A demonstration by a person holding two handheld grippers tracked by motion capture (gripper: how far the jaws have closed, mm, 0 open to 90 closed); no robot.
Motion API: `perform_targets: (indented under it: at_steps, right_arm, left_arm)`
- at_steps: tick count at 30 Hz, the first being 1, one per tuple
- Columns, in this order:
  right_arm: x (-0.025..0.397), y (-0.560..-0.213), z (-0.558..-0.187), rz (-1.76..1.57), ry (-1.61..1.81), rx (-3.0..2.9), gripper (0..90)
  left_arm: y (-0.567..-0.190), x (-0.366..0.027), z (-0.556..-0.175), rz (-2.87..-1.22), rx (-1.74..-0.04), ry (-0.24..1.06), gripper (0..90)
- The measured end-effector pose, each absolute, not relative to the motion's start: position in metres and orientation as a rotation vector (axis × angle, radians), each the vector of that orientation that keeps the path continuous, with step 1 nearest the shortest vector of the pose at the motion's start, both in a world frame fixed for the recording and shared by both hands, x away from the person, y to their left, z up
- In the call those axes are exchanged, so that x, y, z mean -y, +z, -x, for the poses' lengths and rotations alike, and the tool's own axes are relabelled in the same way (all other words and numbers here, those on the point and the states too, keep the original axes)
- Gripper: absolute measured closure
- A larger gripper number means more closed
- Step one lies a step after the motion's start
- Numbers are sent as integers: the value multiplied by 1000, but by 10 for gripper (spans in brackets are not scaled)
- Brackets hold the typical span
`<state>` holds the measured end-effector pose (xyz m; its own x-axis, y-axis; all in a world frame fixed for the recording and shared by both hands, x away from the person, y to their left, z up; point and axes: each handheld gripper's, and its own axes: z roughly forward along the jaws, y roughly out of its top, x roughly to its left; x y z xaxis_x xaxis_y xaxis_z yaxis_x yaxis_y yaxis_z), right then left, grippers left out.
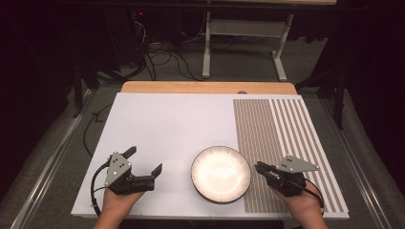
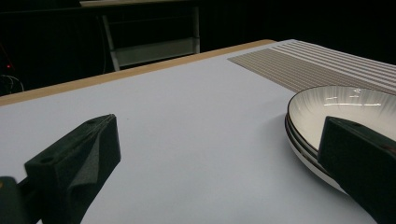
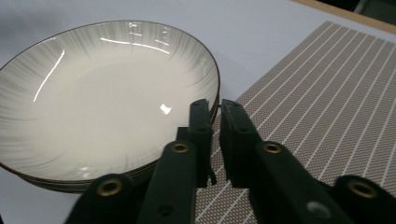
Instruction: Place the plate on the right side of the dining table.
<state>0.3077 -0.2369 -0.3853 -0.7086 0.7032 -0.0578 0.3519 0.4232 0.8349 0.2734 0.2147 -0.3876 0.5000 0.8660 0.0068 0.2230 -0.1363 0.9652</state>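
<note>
Left hand-held gripper [image 1: 145, 161]: jaws spread wide, holding nothing, resting low over the white worktop [image 1: 167, 124] left of the plates; its right jaw sits near the plate rim in the left gripper view.

Right hand-held gripper [image 1: 258, 167]: jaws nearly together with a narrow gap, gripping nothing, tips just beside the right rim of the plates.

Plates [image 1: 221, 174]: white, ribbed, dark-rimmed, apparently a stack, near the front centre of the worktop, its right edge touching the mat.

Striped mat [image 1: 286, 138]: brown and white, covering the worktop's right side.
</note>
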Motion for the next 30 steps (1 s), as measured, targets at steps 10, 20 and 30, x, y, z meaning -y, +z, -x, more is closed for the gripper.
perform_targets:
  at_steps: [10,20,30]
  right_arm:
    - [221,-389,-307,-846,1069,-2398,900]
    - [218,-391,-307,-819,1023,-2424,900]
    - [216,-392,-307,-802,1007,-2430,900]
  left_arm:
    - [-387,-216,-273,-1642,-948,729,1]
    - [-387,-216,-273,-1642,-945,725,2]
    - [-388,-215,-273,-1646,-943,720,1]
